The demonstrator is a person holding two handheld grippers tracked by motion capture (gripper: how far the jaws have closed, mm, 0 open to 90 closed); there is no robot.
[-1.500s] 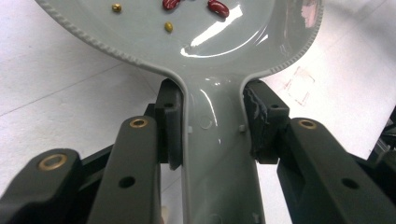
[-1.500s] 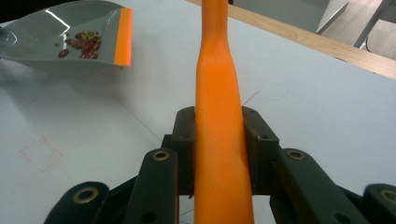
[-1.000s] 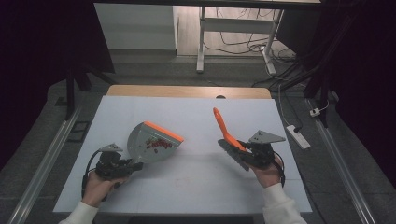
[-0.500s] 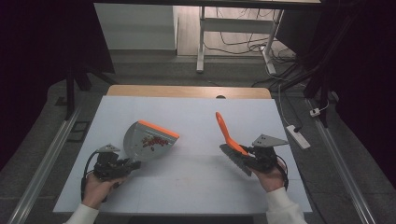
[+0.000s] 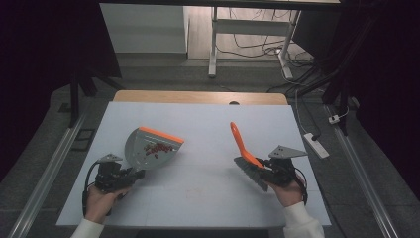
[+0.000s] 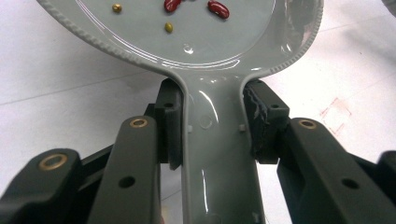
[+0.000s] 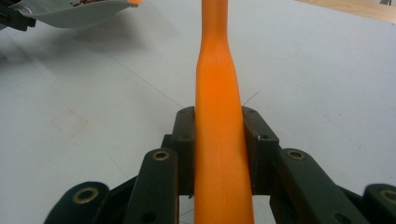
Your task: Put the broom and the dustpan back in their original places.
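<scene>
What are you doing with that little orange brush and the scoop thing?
A person holds a gripper in each hand at a white table. The left gripper is shut on the handle of a grey dustpan with red beans in it. The right gripper is shut on an orange-handled brush, its handle pointing up and away. Pan and brush are apart.

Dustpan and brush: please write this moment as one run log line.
left gripper: shut on dustpan | right gripper: shut on brush | beans: in dustpan

The dustpan [image 5: 151, 147] in the left gripper [image 5: 130, 175] tipped flatter and sank closer to the table [image 5: 208, 124]. The brush [image 5: 246, 155] in the right gripper [image 5: 262, 171] drifted slightly right and lower.
</scene>
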